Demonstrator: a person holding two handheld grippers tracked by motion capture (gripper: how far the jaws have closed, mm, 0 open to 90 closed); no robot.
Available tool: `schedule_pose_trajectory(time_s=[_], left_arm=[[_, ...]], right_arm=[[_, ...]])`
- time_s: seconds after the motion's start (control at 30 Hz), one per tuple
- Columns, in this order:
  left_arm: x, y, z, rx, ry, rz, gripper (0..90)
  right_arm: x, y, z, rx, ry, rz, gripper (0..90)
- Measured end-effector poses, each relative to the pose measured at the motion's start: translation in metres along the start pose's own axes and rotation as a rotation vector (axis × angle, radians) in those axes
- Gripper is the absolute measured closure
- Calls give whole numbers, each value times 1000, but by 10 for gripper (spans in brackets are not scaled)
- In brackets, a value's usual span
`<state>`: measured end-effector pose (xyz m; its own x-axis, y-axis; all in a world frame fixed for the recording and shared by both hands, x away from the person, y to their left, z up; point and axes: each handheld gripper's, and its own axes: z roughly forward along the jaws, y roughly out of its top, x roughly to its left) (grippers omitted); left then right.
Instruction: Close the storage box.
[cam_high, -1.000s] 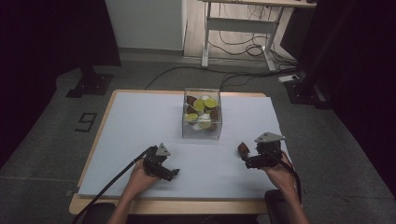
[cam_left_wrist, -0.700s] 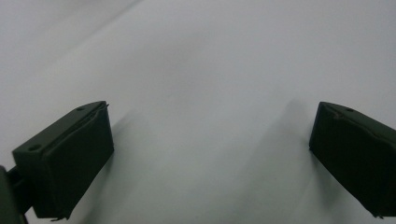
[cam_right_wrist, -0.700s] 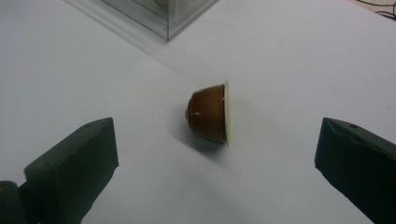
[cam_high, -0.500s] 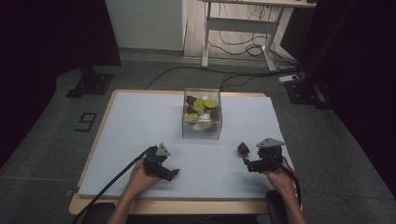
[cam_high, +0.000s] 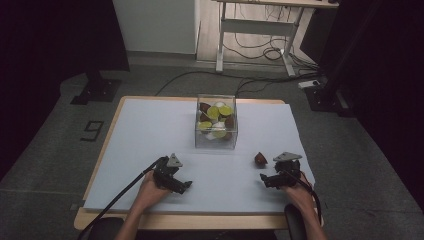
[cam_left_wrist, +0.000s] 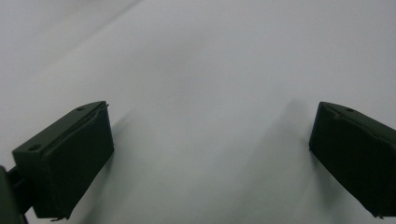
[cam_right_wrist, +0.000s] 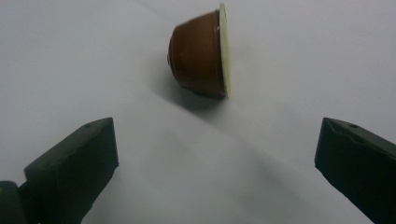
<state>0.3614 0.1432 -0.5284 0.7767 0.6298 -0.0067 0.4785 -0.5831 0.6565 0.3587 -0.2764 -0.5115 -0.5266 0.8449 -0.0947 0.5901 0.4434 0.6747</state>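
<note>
While the white-covered table carries a clear box of brown, green and white capsules at 12 o'clock of centre, both grippers sit low near the 6 o'clock edge, prob. a rest pose. L gripper at 7 o'clock: jaws spread wide, nothing btwn, bare sheet ahead. R gripper at 5 o'clock: jaws spread too, empty, aimed at one brown capsule lying on its side on the sheet at its 12 o'clock, apart from the jaws; I judge it lined up for a pick.

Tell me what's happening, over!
Both claws open, left claw, right claw. Brown capsule on its side, ahead of right claw, untouched. Nothing between.
</note>
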Motion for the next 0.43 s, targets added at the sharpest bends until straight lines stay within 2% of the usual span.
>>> schedule_pose_trajectory(time_s=[0.13, 0.23, 0.3, 0.33, 0.37, 0.4, 0.43], left_arm=[[0, 0, 0, 0, 0, 0, 0], [0, 0, 0, 0, 0, 0, 0], [-1, 0, 0, 2, -1, 1, 0], [-1, 0, 0, 2, -1, 1, 0], [0, 0, 0, 1, -1, 0, 0], [-1, 0, 0, 1, -1, 0, 0], [0, 0, 0, 1, -1, 0, 0]], right_arm=[[1, -3, 7, 20, 10, 7, 0], [3, -4, 13, 59, 14, -12, 0], [1, -5, 14, 54, 29, -2, 0], [-4, -8, 16, 55, 67, 41, 0], [-4, -8, 16, 55, 67, 41, 0], [-6, -9, 16, 46, 84, 68, 0], [-6, -11, 16, 30, 84, 52, 0]])
